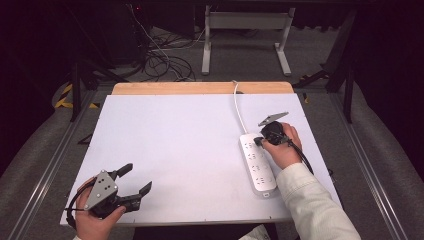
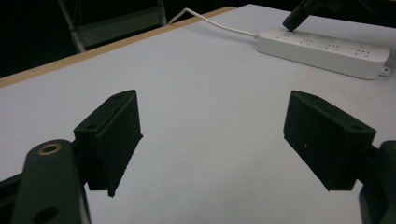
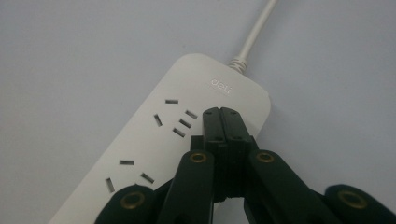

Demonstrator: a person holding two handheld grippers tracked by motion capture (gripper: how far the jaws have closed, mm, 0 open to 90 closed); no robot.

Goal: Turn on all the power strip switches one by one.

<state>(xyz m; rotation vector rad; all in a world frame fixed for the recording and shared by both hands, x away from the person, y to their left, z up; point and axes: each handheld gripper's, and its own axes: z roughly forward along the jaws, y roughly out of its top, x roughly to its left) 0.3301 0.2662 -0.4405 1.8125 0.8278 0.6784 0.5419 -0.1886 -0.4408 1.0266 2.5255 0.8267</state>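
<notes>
A: Dark room all around, cables [image 1: 160, 55] lying on the floor beyond the table, and a white tabletop [image 1: 175, 145] sitting under the high camera. The white power strip [image 1: 257, 162] is lying toward the right side of it, its cord [image 1: 239, 107] running off the far edge.

B: And the right gripper [image 1: 261, 141] is hovering at the cord end of that strip, the person's right hand [image 1: 282, 145] wrapped around it.

A: The right gripper view is giving us what the high view isn't: the jaws are pressed flat together with nothing between them, tips over the strip's top beside the first socket slots, just short of the logo. I cannot tell whether they are touching it.

B: Now the left gripper [image 1: 135, 181]. It is sitting well apart from the strip, at the near left corner of the tabletop.

A: Jaws spread wide, the left gripper view is showing bare tabletop between them, and the strip far off with the right gripper's dark tip over it.
</notes>
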